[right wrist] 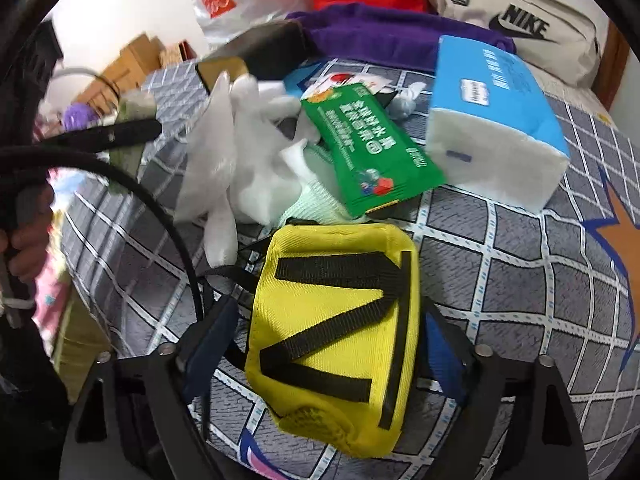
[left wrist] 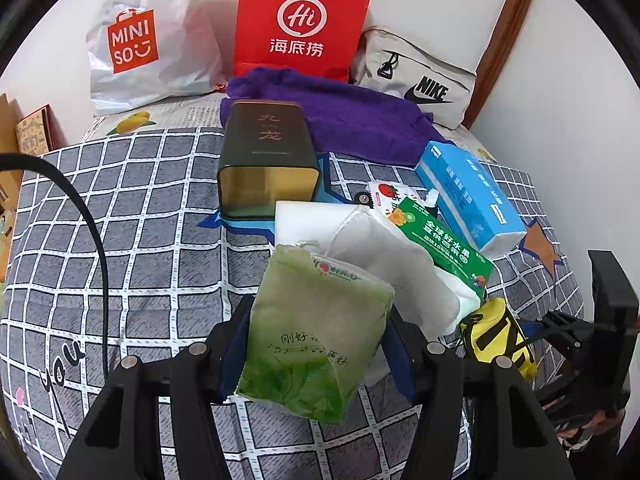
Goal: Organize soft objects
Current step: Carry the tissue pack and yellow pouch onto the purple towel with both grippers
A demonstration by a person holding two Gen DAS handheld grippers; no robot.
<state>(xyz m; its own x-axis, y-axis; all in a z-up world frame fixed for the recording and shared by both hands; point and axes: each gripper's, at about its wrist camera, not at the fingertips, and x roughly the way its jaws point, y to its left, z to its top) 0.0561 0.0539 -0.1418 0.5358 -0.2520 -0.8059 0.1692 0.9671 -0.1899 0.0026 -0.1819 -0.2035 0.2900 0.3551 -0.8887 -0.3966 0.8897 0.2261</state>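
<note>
Left gripper [left wrist: 316, 344]: jaws closed on green tissue pack [left wrist: 316, 332], lower centre of left view, raised above checked bedspread [left wrist: 132, 216]. Right gripper [right wrist: 332, 344]: jaws astride yellow pouch [right wrist: 336, 332], lower centre of right view; blue pads close to both edges, firm contact not clear, so closed or open cannot be told.

Step in hand, as judged: carrying each soft item clear of the pile. Best done with a grip across the middle of the pack, light enough not to crush it; black straps of the pouch kept free of the pads; a lift straight up before any sideways move, to avoid dragging white cloth bag [left wrist: 380, 248] or green fruit packet [right wrist: 368, 148] beside it.

Count, both views together:
- tissue packs: two, one green, one blue tissue pack [left wrist: 472, 196], centre right
- yellow pouch: one
- purple towel [left wrist: 340, 116]: one, upper centre
- dark tea tin [left wrist: 268, 160]: one
- Miniso bag [left wrist: 144, 40], red Haidilao bag [left wrist: 300, 20], Nike bag [left wrist: 420, 76]: one each, along top
- loose white plastic, centre of right view: number unclear
</note>
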